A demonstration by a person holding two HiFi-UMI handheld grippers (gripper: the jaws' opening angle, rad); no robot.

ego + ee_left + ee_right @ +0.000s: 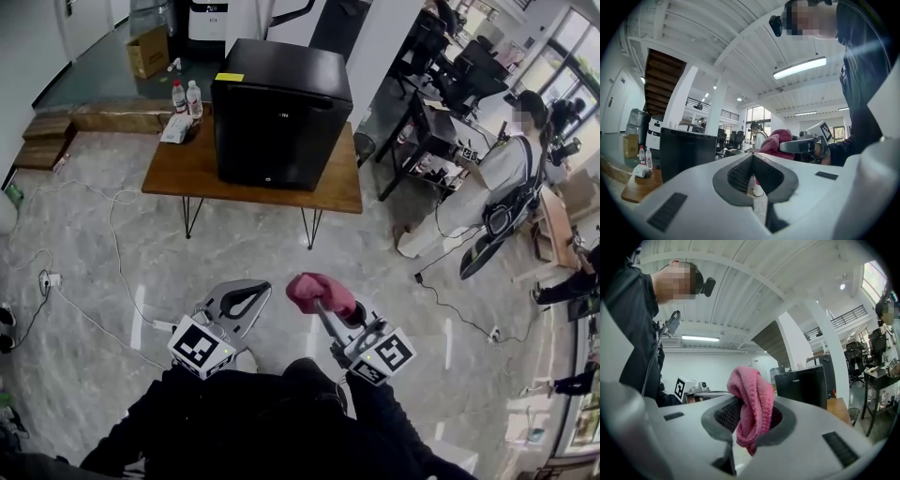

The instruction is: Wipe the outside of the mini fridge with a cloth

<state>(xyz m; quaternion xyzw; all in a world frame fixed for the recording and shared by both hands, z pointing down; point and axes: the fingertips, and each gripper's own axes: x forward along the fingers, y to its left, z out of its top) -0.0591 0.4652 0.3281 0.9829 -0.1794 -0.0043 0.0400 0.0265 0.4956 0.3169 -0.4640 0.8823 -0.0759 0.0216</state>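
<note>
1. Head view — the black mini fridge [281, 112] stands on a wooden worktop [187, 173], well apart from the left gripper [248, 298] and right gripper [323, 300], both low by the person's body.
2. Left gripper view: the jaws are pressed together with nothing between them.
3. Right gripper view — the jaws are clenched on a bunched pink cloth [752, 404], with the fridge beyond.

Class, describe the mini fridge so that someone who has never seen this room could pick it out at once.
Find the low wooden table with thin metal legs. The mini fridge stands on it, towards its right end. It is the one big black box there, with a yellow label on top, far bulkier than the two small bottles beside it.
</note>
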